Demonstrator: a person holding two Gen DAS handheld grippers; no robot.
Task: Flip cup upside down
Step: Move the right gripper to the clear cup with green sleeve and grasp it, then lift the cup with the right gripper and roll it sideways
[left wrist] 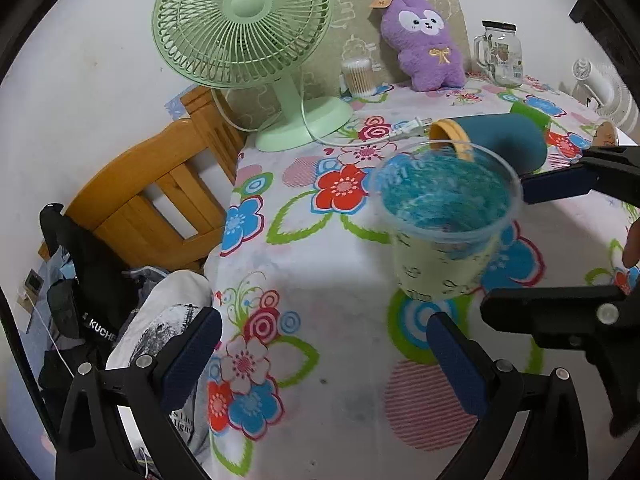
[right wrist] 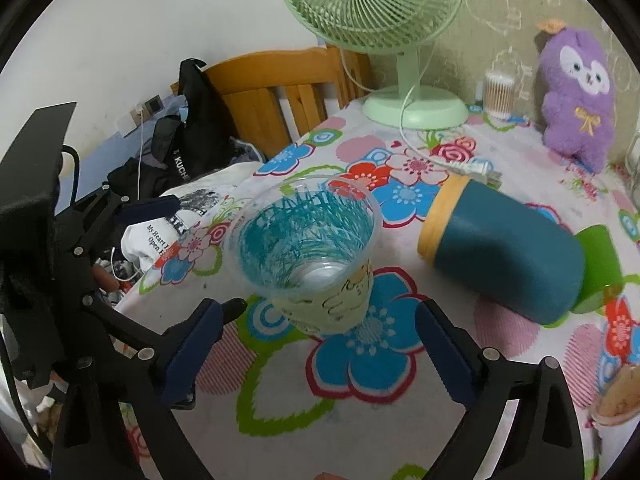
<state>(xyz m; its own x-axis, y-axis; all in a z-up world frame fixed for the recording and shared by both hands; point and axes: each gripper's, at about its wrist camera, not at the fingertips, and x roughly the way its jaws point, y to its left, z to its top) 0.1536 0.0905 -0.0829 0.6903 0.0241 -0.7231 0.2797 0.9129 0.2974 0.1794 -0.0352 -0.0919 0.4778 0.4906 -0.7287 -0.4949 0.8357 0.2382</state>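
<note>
A clear plastic cup with blue scribbles inside and a pale yellow printed wall stands upright, mouth up, on the flowered tablecloth. It also shows in the right wrist view. My left gripper is open and empty, just short of the cup and to its left. My right gripper is open, its blue pads on either side of the cup's base, not touching it. The right gripper shows in the left wrist view, the left gripper in the right wrist view.
A teal bottle with a yellow rim lies on its side right of the cup. A green fan, its cord and plug, a purple plush toy, a cotton-swab jar and a glass mug stand at the back. A wooden chair is at the left.
</note>
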